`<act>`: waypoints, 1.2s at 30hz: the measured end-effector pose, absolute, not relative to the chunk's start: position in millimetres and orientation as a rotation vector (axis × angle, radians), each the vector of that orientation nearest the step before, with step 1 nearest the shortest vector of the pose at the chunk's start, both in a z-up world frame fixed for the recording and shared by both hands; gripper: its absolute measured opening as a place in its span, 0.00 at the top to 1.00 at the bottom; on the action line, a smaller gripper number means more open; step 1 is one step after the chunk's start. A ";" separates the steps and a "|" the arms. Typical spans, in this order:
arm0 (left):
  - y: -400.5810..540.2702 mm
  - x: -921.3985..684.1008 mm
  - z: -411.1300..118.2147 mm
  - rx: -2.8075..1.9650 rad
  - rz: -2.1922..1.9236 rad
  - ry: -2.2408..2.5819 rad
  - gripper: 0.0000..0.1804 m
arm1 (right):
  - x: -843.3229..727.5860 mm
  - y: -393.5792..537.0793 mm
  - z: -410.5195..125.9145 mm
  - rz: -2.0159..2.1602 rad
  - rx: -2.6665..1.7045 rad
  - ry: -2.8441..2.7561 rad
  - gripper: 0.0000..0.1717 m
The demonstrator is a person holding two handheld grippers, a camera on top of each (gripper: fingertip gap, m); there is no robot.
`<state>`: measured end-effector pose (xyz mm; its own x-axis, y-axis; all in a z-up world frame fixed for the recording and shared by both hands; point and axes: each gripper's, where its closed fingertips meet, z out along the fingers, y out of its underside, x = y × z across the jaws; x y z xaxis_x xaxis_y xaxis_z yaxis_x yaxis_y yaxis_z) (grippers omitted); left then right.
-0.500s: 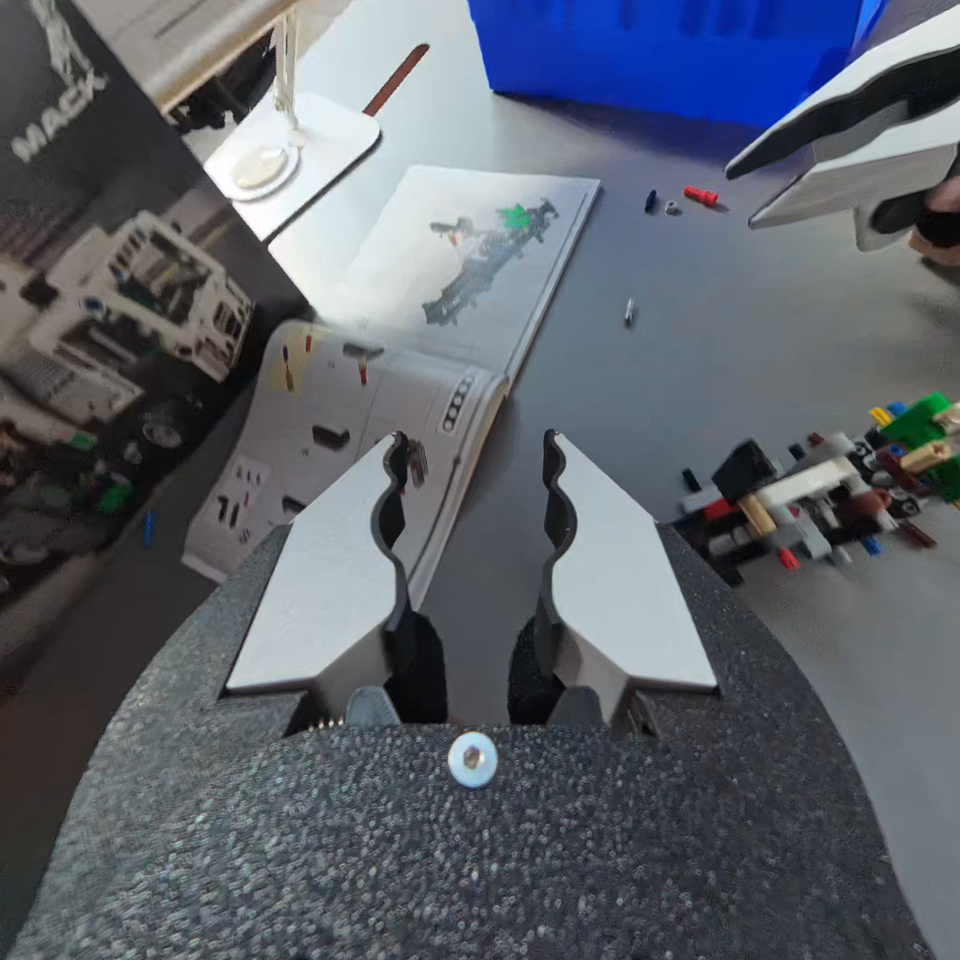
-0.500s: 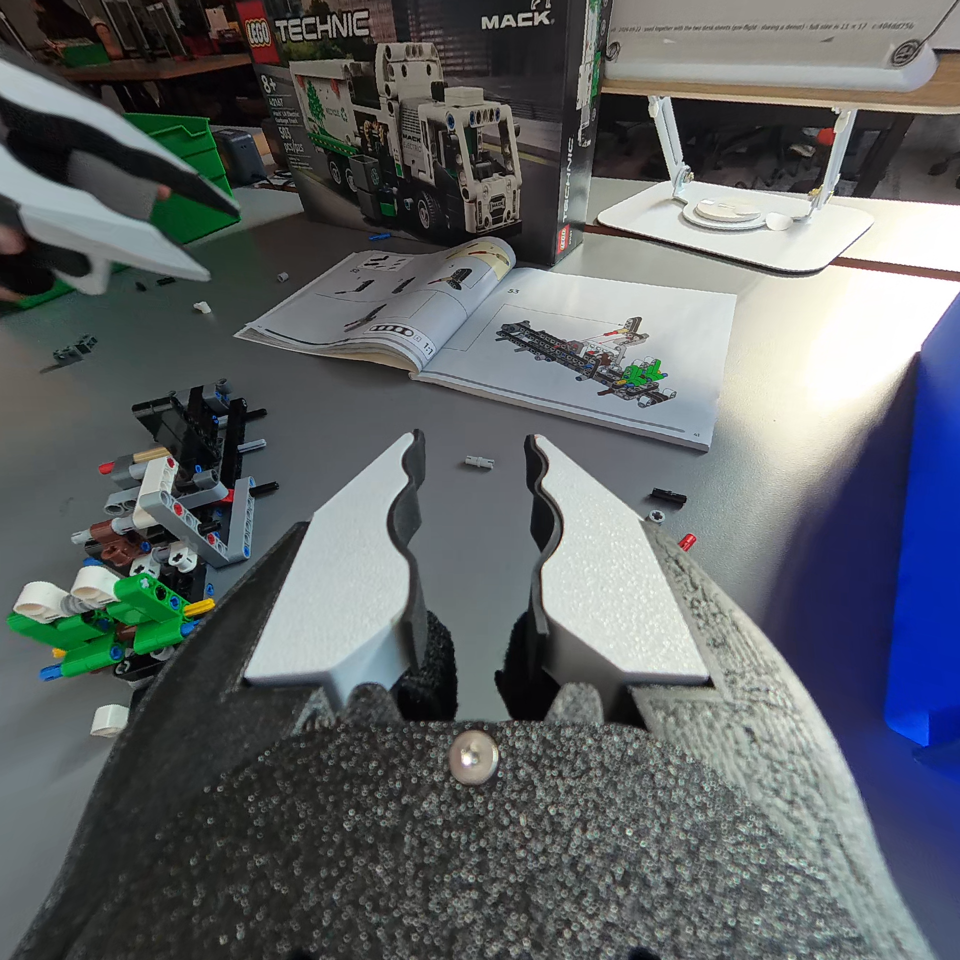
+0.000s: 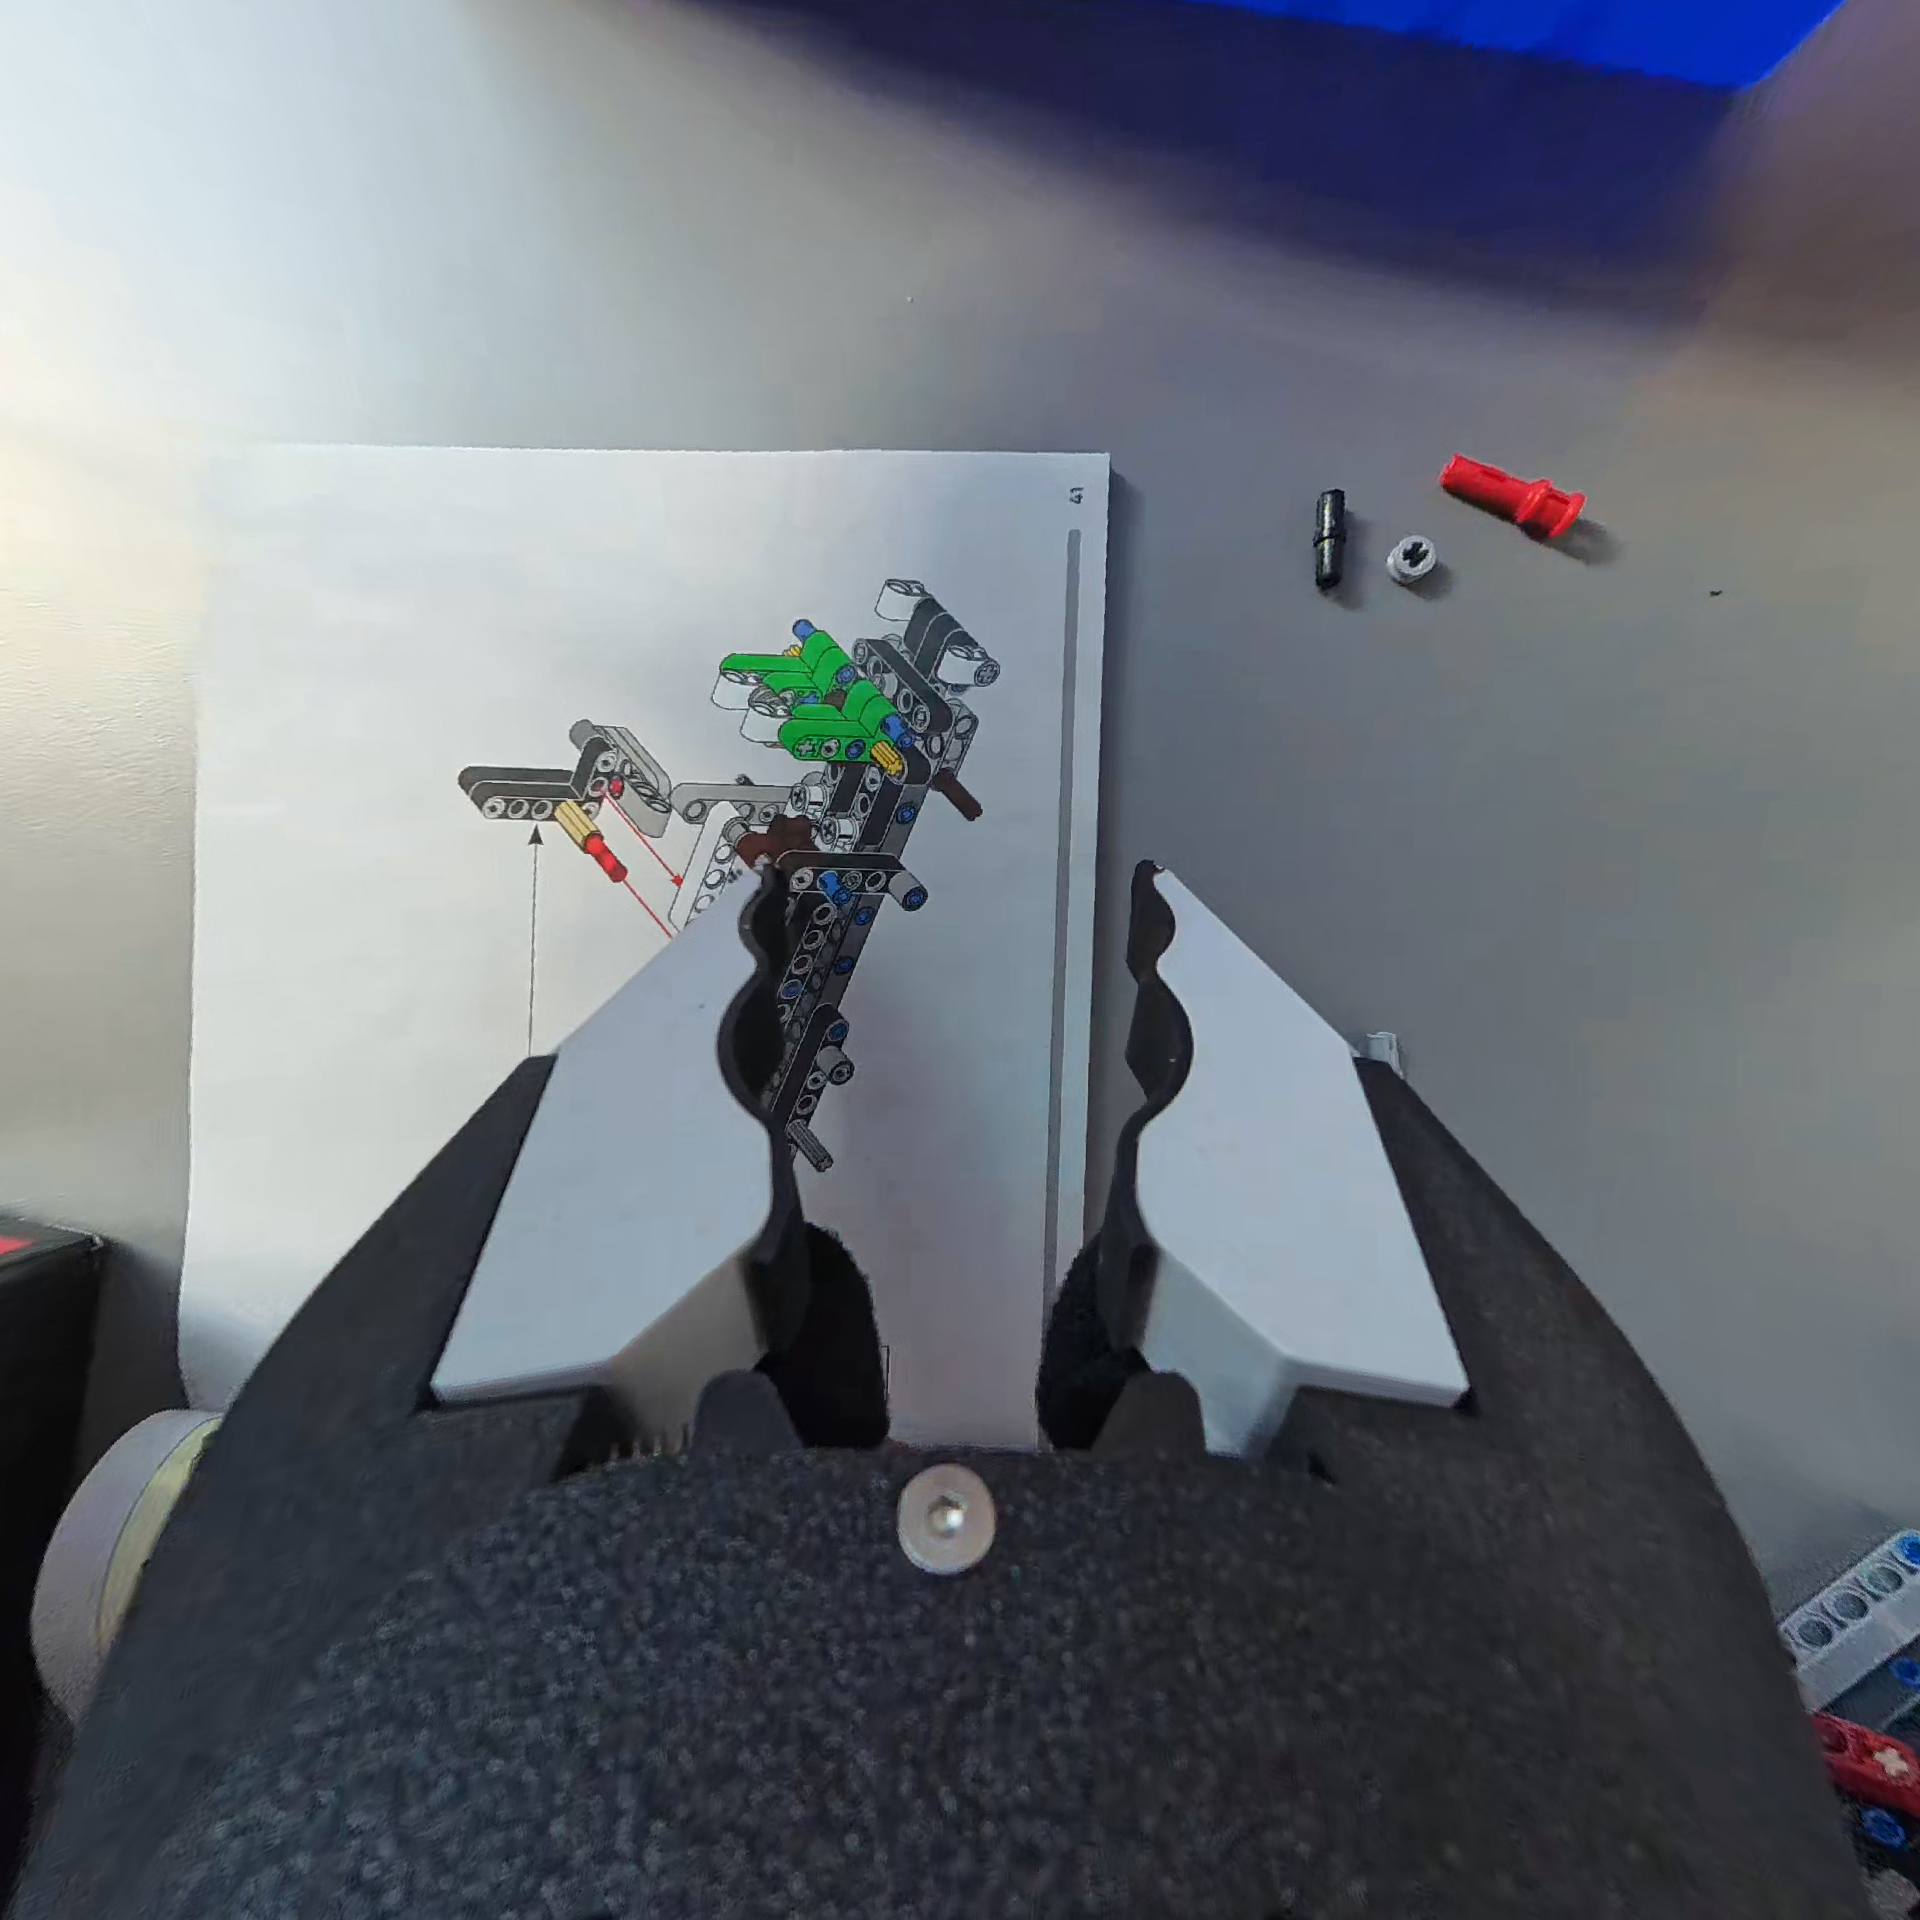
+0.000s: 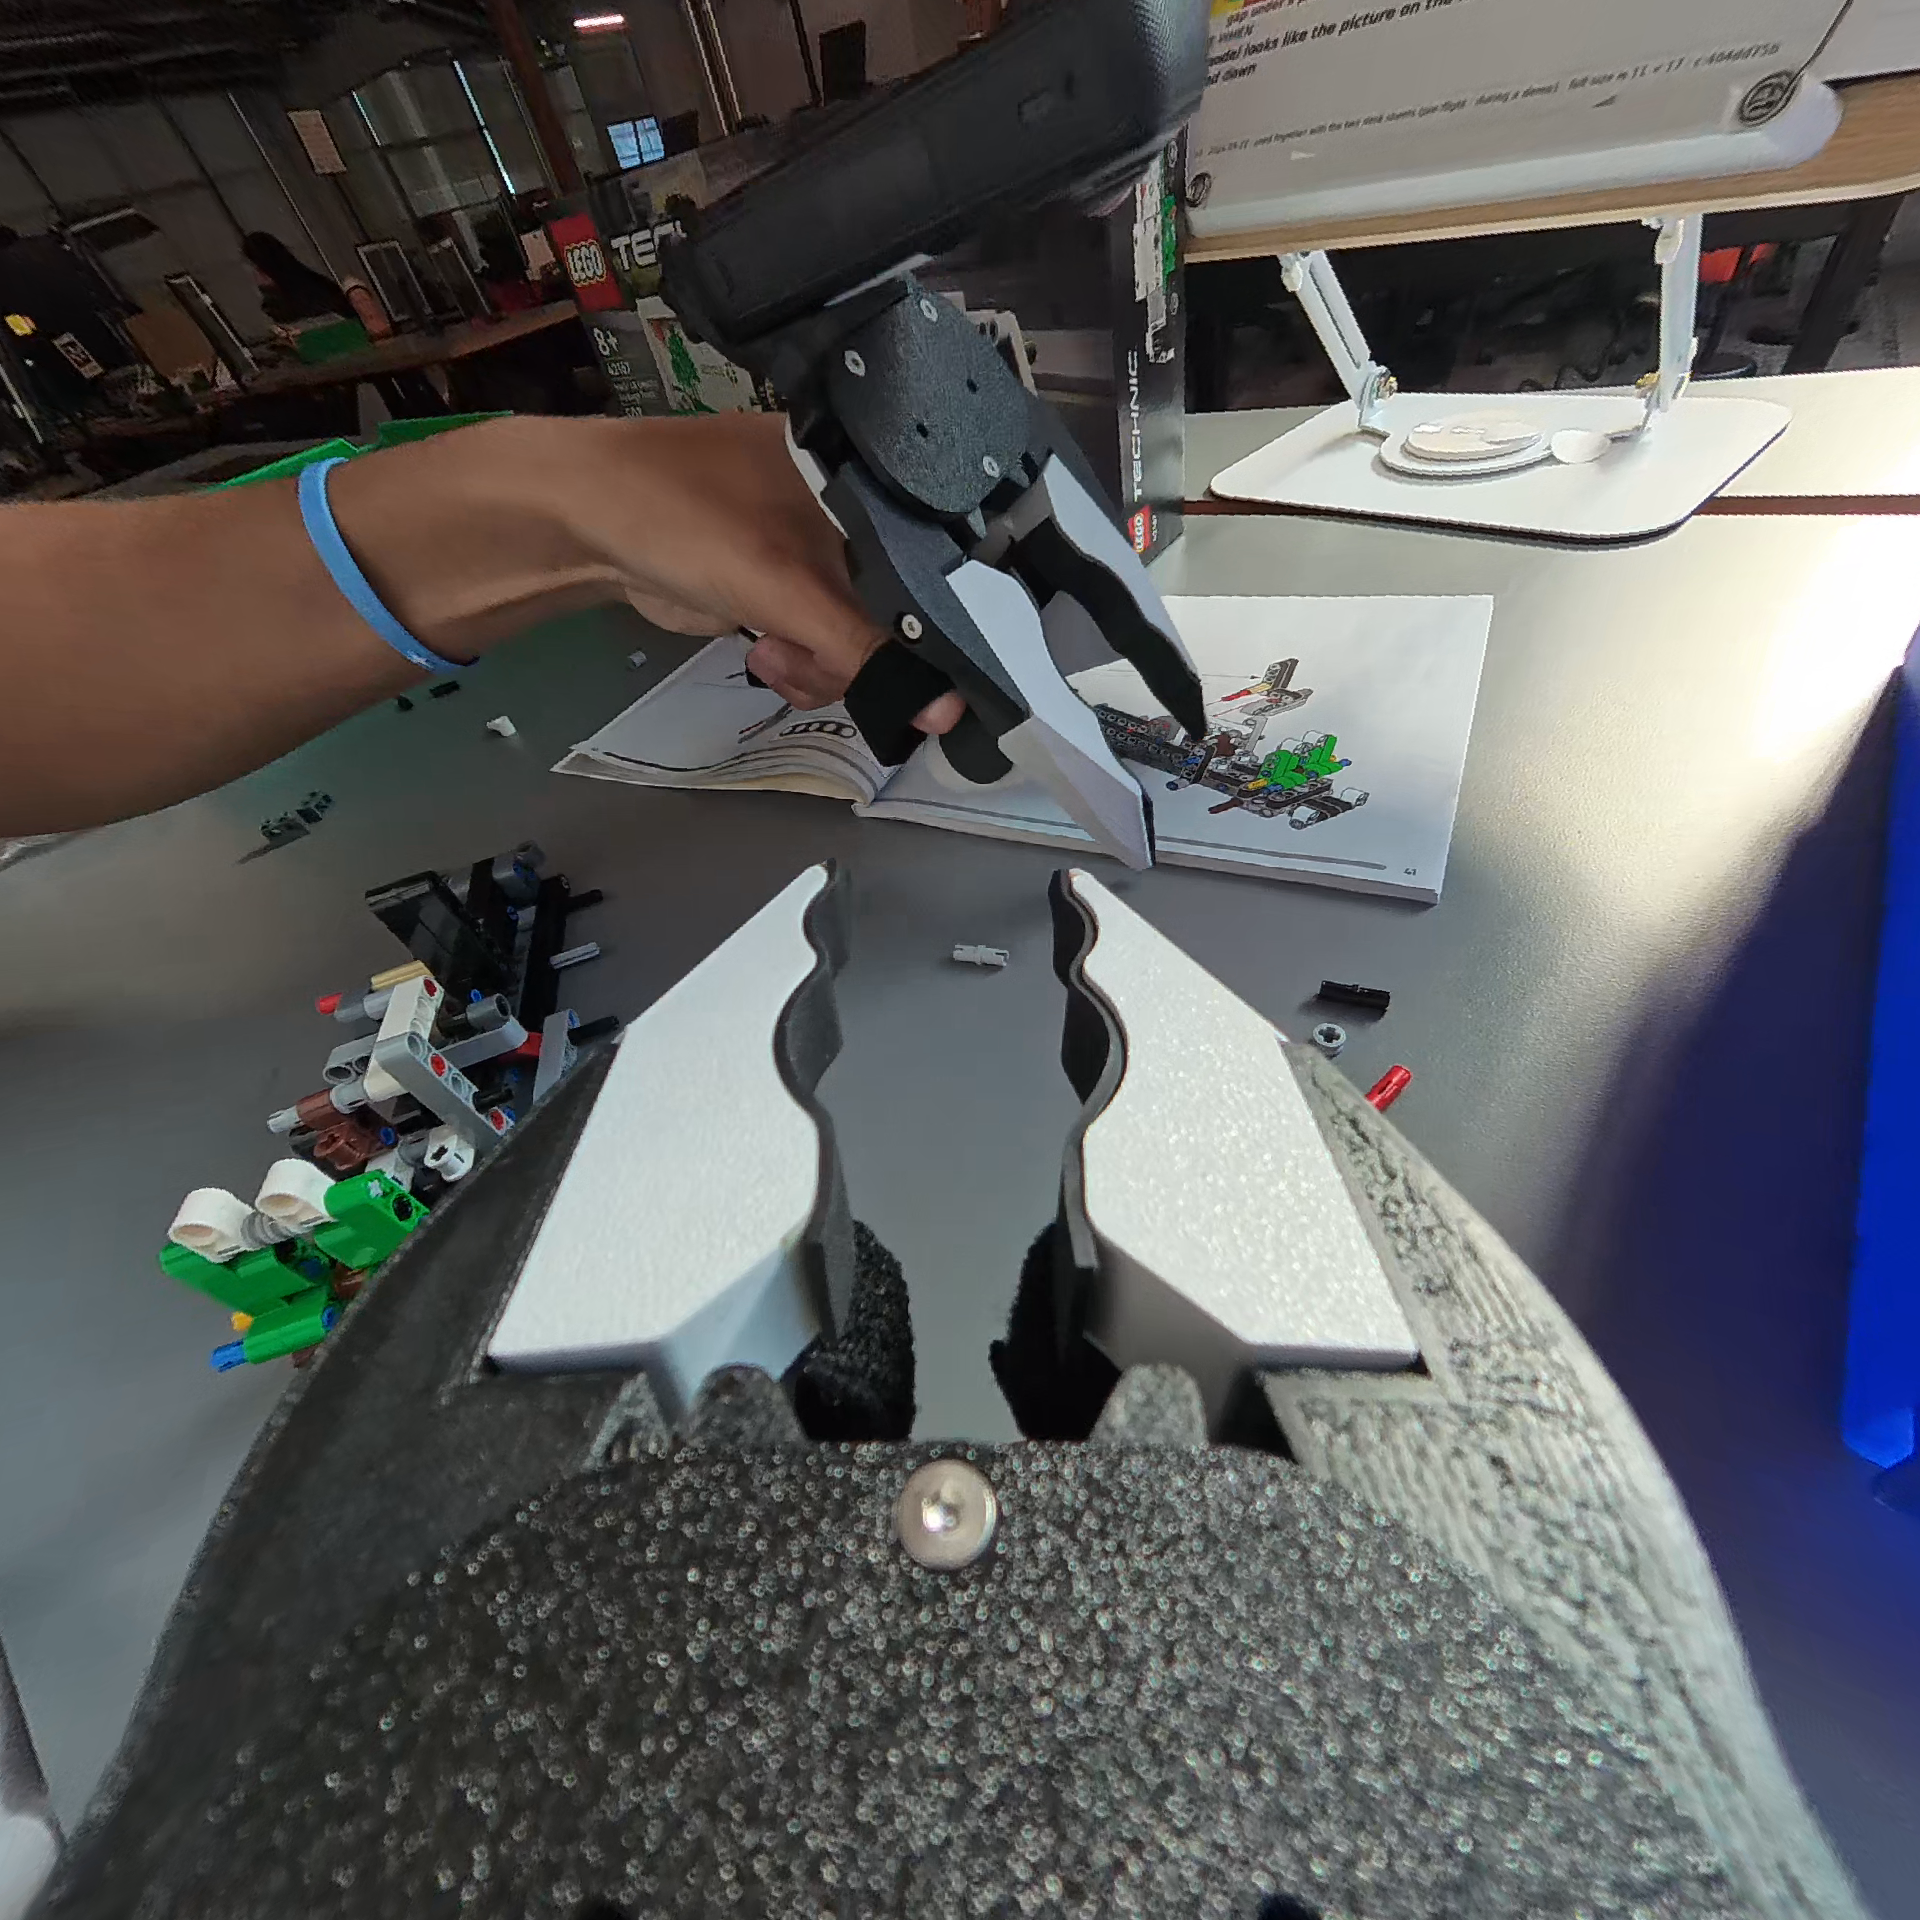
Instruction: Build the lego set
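My left gripper (image 3: 958,873) is open wide and empty. It points down at the right page of an open instruction booklet (image 3: 623,623). One fingertip is over the printed drawing, the other just past the page's right edge. The right wrist view shows it (image 4: 1172,795) in a person's hand (image 4: 790,623) over the booklet (image 4: 1382,675). My right gripper (image 4: 945,873) is open and empty above the grey table (image 4: 1558,1039). A small light-grey pin (image 4: 980,955) lies on the table beyond its fingertips, untouched.
A black pin (image 3: 1329,538), a grey bush (image 3: 1411,559) and a red pin (image 3: 1512,497) lie right of the booklet. A partly built model (image 4: 436,1049) and green parts (image 4: 281,1257) lie left. A set box (image 4: 1148,343), a white stand (image 4: 1507,457) and a blue bin (image 4: 1886,1039) border the table. My left gripper's tips are some 6 cm from the small light-grey pin (image 4: 980,955).
My left gripper has swung over the booklet's right page, tipped downward, and opened its jaws wider. My right gripper has stayed almost still, open as before.
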<state>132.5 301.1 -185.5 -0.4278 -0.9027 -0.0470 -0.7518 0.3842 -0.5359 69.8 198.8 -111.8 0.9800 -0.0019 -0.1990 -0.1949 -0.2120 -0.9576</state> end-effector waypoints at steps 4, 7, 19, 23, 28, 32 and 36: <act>303.8 134.3 -187.3 -1.491 -0.707 2.294 0.68 | 70.9 198.3 -110.6 0.202 -1.765 0.158 0.78; 303.8 134.0 -186.1 -1.497 -0.761 2.295 0.68 | 71.9 198.2 -110.2 0.212 -1.760 0.167 0.78; 304.6 135.8 -183.8 -1.461 -0.875 2.312 0.68 | 97.4 215.8 -132.1 0.170 -1.907 0.309 0.77; 304.1 135.3 -183.3 -1.448 -0.904 2.313 0.68 | 118.3 227.5 -145.4 0.126 -2.002 0.407 0.74; 303.8 135.0 -182.6 -1.447 -0.940 2.308 0.68 | 142.8 243.8 -152.8 0.051 -2.040 0.471 0.69; 303.0 134.5 -182.3 -1.438 -0.957 2.307 0.68 | 149.8 251.0 -155.4 0.047 -2.057 0.480 0.69; 302.8 134.4 -182.0 -1.437 -0.972 2.300 0.68 | 155.6 255.6 -155.2 0.025 -2.067 0.473 0.69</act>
<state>134.4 302.8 -182.0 -0.4770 -0.8699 0.1254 -0.6963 0.2870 -0.6579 155.6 255.6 -155.2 0.9241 -0.3208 -0.2075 -0.3408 -0.4468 -0.8272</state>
